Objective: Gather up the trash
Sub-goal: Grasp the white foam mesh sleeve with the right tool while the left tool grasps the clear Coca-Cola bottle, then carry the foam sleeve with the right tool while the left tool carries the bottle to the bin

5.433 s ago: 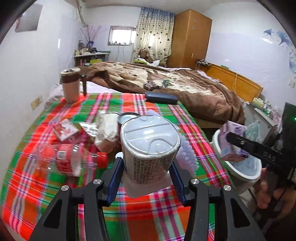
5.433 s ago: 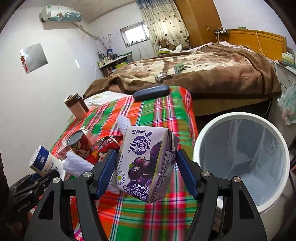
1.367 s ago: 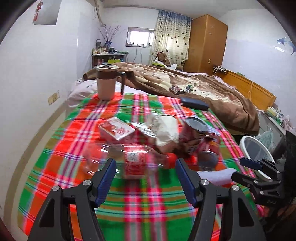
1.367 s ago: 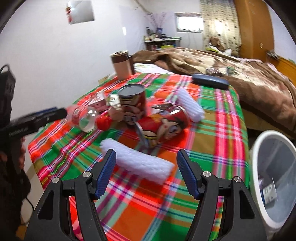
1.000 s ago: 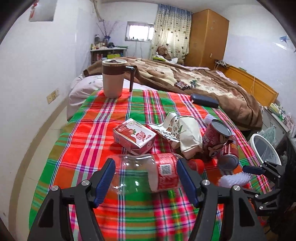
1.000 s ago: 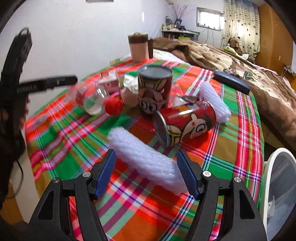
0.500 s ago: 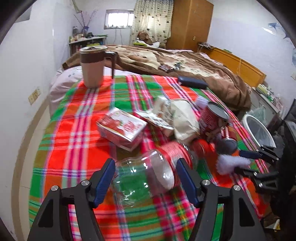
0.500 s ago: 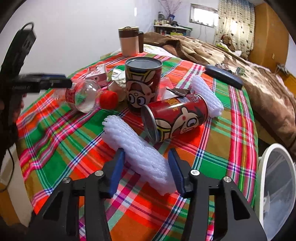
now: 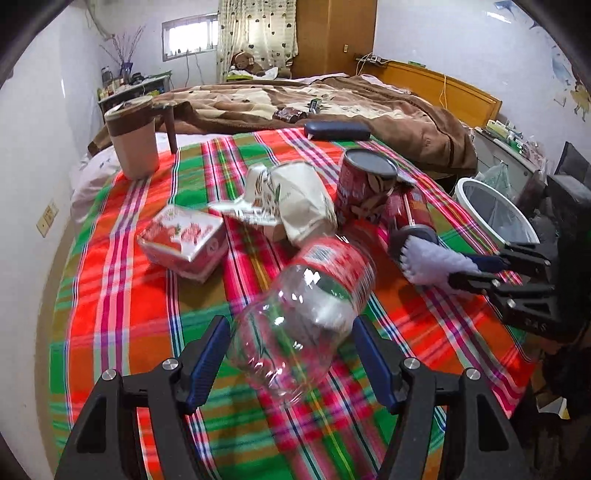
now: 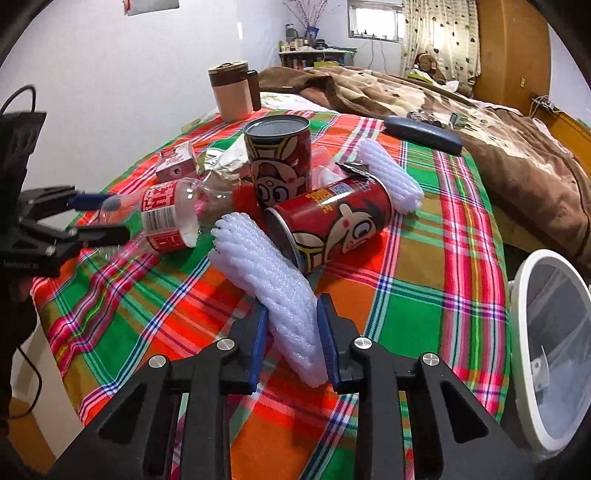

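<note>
While right gripper [image 10: 291, 334] jaws closing on foam sleeve [image 10: 271, 280] just beside toppled can [image 10: 332, 225], left gripper [image 9: 291, 363] jaws open around bottle [image 9: 303, 306]: risk foam squashing, slipping, nudging can.

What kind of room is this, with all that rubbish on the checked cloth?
Most likely a bedroom in someone's home. A bed with a brown blanket stands right behind the table, a wooden wardrobe fills the far corner, and a teddy bear sits beneath the curtained window.
</note>
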### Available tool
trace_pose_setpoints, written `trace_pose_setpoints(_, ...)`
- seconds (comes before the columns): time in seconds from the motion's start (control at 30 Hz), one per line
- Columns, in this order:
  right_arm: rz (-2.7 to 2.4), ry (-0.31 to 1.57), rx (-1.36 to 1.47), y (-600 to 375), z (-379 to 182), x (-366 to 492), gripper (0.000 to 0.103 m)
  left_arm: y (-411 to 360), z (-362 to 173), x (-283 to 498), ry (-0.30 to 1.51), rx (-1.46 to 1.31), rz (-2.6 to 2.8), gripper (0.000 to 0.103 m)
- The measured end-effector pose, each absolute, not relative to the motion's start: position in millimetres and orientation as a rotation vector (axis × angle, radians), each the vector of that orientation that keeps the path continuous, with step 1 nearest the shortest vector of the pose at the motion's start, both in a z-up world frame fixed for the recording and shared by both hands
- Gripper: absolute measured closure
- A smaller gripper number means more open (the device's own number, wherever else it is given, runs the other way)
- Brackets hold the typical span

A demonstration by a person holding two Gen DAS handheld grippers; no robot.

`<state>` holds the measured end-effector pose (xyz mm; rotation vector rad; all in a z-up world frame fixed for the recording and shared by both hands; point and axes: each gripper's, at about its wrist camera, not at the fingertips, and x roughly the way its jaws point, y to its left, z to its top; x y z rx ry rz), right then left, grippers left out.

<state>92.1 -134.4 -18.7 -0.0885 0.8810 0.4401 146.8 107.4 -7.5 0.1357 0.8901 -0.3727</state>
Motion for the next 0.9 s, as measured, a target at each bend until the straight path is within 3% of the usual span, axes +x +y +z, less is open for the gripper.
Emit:
trace_pose_setpoints(0.43,0.421,0.884,-0.043,-154.3,-16.9,88.0,0.076,65.1,-12.9,131.5,0.932,0.34,-0.504,0.033)
trace_pose_setpoints(0.77,0.371,0.88,0.01,-177.3,-18.3,87.1,0.076,54.7,14.1,124.9,0.865,0.289,-0.565,0.033)
trace_pose_setpoints(0.9,0.369,0.882,0.022,-180.4,-19.4,87.4,0.076,43.6,6.7,145.1,0.916,0.316,-0.558,0.033)
